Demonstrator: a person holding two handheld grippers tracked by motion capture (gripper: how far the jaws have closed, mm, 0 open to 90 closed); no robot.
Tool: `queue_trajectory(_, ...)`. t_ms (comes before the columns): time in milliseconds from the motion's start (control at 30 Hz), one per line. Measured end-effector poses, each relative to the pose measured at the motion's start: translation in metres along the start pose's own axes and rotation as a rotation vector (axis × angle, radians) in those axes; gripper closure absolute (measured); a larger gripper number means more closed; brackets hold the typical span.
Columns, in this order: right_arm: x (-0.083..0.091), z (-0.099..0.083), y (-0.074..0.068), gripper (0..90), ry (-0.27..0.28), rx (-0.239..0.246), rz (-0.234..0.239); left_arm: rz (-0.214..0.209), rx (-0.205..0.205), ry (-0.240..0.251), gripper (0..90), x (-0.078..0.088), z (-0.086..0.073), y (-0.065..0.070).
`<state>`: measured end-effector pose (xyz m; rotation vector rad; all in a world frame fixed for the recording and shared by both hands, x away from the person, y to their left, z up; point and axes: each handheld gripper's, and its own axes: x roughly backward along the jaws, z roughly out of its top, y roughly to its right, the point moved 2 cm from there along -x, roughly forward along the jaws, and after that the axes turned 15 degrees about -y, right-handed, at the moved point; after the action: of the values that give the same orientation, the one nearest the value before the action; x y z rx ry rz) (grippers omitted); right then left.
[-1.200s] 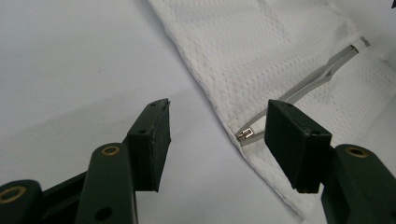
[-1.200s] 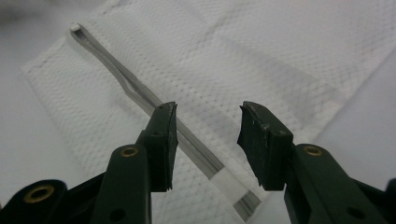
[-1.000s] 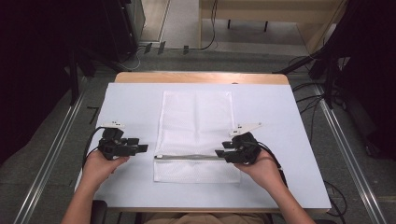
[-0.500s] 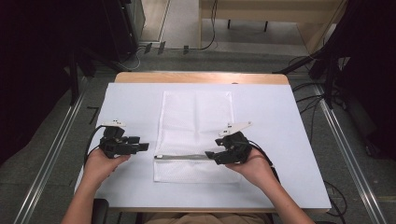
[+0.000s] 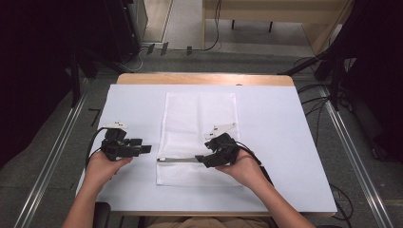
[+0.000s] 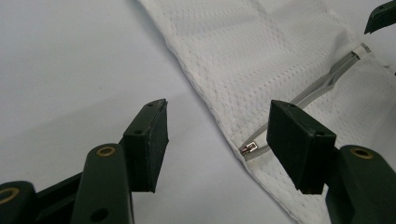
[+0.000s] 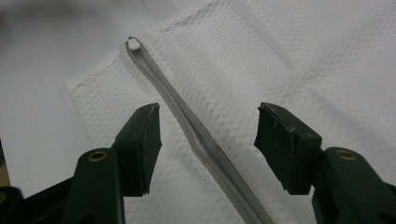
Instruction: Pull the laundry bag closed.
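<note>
Straddling the zipper point(image 7: 201, 140) on the mesh bag point(image 5: 199, 118) with jaws just parted, the right gripper point(image 5: 209, 159) may pinch mesh too; the left gripper point(image 5: 142, 149) sits apart.

Both grippers' fingers point(image 6: 147, 140) apart

Your table point(image 5: 285, 142) here, wooden edge along the far side, pale blue-white sheet point(image 5: 133, 104) covering nearly the whole top, white mesh bag point(image 5: 199, 118) flat in the middle of it, grey zipper point(image 5: 178, 160) crossing the bag's near end
</note>
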<state>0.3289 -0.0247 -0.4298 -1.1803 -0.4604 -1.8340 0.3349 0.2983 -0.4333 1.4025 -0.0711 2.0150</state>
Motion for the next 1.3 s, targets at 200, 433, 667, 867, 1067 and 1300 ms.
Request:
queue_trajectory(200,-0.009,0.008,-0.006,43.6,0.001,0.018,0.011,0.003,-0.001,0.002,39.1,0.000,0.000,0.000)
queue_trajectory(433,-0.018,0.016,-0.011,52.2,-0.003,0.019,0.030,0.008,-0.002,0.004,39.2,0.001,0.000,-0.001)
queue_trajectory(667,-0.029,0.023,-0.018,60.6,-0.020,0.033,0.059,0.010,-0.007,0.008,39.2,0.001,-0.001,-0.001)
queue_trajectory(867,-0.036,0.031,-0.023,65.5,-0.020,0.030,0.085,0.013,-0.004,0.014,39.4,0.002,-0.001,-0.002)
queue_trajectory(1067,-0.045,0.038,-0.030,68.2,-0.038,0.050,0.091,0.016,-0.007,0.010,39.3,0.001,-0.001,-0.002)
queue_trajectory(1300,-0.058,0.047,-0.040,75.6,-0.051,0.057,0.123,0.017,-0.007,0.011,39.4,0.002,-0.001,-0.002)
